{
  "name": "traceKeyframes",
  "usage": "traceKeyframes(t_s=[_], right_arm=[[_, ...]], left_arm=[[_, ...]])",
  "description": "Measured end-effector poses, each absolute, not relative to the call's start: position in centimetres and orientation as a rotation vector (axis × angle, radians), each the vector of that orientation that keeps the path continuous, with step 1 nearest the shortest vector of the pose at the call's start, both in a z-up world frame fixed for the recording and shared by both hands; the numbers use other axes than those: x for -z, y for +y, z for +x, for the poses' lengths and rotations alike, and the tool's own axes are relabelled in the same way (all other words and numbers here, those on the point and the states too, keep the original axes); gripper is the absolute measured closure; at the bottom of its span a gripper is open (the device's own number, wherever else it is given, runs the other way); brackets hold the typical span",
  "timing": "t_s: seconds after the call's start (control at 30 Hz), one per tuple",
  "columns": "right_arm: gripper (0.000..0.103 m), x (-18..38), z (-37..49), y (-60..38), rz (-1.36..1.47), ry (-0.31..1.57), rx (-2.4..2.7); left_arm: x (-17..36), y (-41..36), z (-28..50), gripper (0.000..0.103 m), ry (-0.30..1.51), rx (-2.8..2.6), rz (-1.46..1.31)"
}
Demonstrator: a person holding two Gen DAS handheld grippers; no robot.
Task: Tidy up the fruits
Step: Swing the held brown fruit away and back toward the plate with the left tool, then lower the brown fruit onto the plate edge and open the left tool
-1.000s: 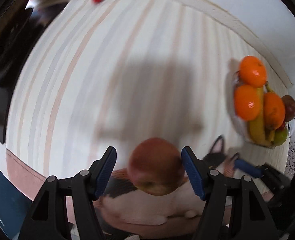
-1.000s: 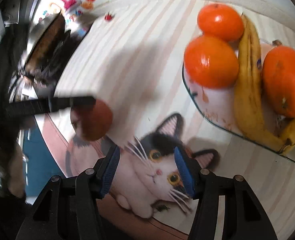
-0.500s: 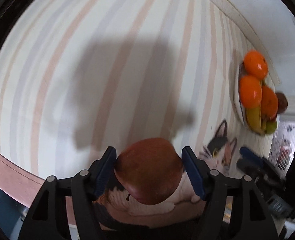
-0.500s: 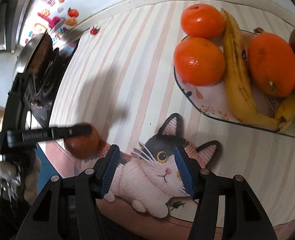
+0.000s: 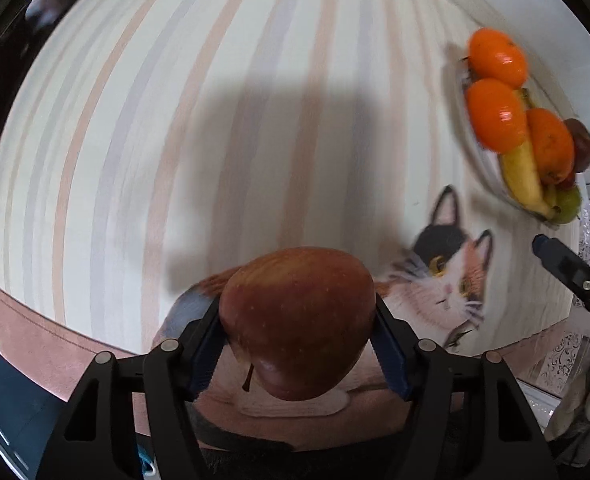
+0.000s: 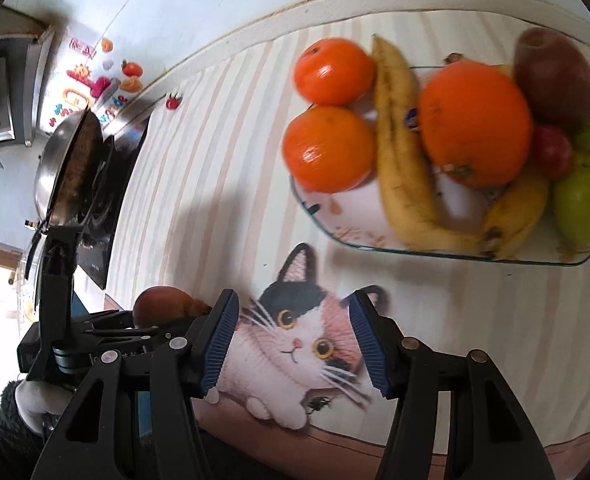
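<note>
The red apple is pinched between the blue pads of the left hand-held gripper, stem end pointing down toward the camera, held up above the near edge of the table. In the right wrist view you can just spot that same apple poking out behind the left hand-held gripper at the lower left.

The right hand-held gripper has its fingers spread wide with nothing in between, hanging over the cartoon cat printed on the striped tablecloth.

Further back on the right sits the glass fruit plate, well apart from the apple. It's loaded up: three oranges, a couple of spotty bananas, a dark red apple at the back, a green apple and a small red fruit squeezed between them.

Over on the far left there's a metal wok on a black stovetop, and colorful magnets on the white surface behind.
</note>
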State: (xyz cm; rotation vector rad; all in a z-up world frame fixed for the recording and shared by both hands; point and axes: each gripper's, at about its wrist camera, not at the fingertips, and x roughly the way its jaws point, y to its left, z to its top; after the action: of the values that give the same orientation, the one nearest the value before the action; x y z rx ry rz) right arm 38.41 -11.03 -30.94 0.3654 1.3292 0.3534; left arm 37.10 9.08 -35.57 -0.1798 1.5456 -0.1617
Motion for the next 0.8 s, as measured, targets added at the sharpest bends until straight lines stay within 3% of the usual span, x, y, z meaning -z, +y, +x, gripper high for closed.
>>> traceKeyframes(t_s=[0.37, 0.6, 0.8], right_arm=[[0.042, 31.0, 37.7, -19.0, 0.442, 1.288, -0.254], [0.042, 31.0, 37.4, -22.8, 0.48, 1.266, -0.204], [0.042, 30.6, 37.3, -24.2, 0.494, 1.247, -0.186]], left_arm=[[30.6, -2.4, 41.4, 0.039, 1.414, 0.308, -0.085], [32.6, -8.3, 43.4, 0.039, 1.416, 0.39, -0.041], [33.5, -8.2, 43.4, 0.038, 1.375, 0.395, 0.001]])
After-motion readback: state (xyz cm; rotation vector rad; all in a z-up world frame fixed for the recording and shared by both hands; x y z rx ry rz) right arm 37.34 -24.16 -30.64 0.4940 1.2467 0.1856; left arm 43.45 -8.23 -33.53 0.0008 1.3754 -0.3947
